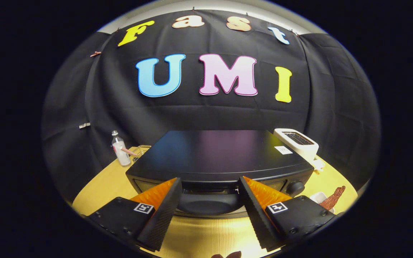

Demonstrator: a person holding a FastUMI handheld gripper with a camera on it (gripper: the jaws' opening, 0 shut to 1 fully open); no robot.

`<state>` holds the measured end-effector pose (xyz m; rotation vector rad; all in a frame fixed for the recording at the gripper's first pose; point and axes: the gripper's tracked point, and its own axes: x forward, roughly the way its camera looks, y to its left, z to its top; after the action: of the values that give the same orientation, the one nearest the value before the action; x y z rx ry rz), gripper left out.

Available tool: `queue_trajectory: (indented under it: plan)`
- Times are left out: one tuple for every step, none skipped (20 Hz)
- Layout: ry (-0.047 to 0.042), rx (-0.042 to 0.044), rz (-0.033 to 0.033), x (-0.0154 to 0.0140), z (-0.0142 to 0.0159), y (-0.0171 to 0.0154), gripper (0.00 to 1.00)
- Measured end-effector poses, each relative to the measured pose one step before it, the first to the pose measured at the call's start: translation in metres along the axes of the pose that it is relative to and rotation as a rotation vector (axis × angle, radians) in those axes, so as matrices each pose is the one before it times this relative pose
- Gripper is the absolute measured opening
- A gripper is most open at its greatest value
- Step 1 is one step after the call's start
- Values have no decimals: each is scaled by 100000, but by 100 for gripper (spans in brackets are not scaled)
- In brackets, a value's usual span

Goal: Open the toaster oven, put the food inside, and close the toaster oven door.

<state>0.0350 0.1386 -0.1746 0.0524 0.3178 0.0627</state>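
Observation:
A black toaster oven (221, 152) stands on the wooden table (199, 236), seen from above its front. Its door handle (210, 190) runs along the upper front edge, with the dark door glass (206, 207) below it. My gripper (209, 180) is open, its two fingers close to the oven front, one on either side of the handle's middle; neither finger presses on it. I cannot tell whether the door is fully shut. The food, a brown strip (332, 197), lies over a small white dish (318, 197) to the right of the oven, beyond my right finger.
A round knob (295, 187) sits on the oven's right front. A white toaster (298, 142) stands behind the oven's right corner. A small plastic bottle (120, 152) and a clear cup (137, 153) stand at the oven's back left. A dark object (228, 255) lies on the table below the fingers.

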Motion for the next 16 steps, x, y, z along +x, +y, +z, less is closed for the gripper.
queue_trajectory:
  plan:
    - [-711, -1298, 177, -26, -31, -36, 98]
    - [-94, 1212, 210, -11, -63, -23, 99]
    - [1213, 1099, 51, -360, -421, -62, 98]
    - [554, -1135, 39, -265, -94, 51, 99]
    - [1430, -63, -247, -684, -458, -148, 99]
    - [587, 606, -416, -677, -294, 39, 99]
    - [1363, -174, 134, -835, -682, 104, 99]
    - [1416, -355, 680, -682, -685, 149, 99]
    - [2531, 639, -503, -607, -1065, -16, 99]
    - [327, -271, -219, -1051, -538, -31, 99]
    - [2273, -911, -254, -135, -835, -45, 98]
    - [1179, -543, -206, -272, -365, -20, 99]
    - [2721, -413, -131, -460, -854, -36, 99]
    - [929, -247, 51, -306, -351, 9, 99]
    - [1800, -148, 50, -346, -505, 72, 99]
    - [1673, -568, 57, -202, -543, 64, 99]
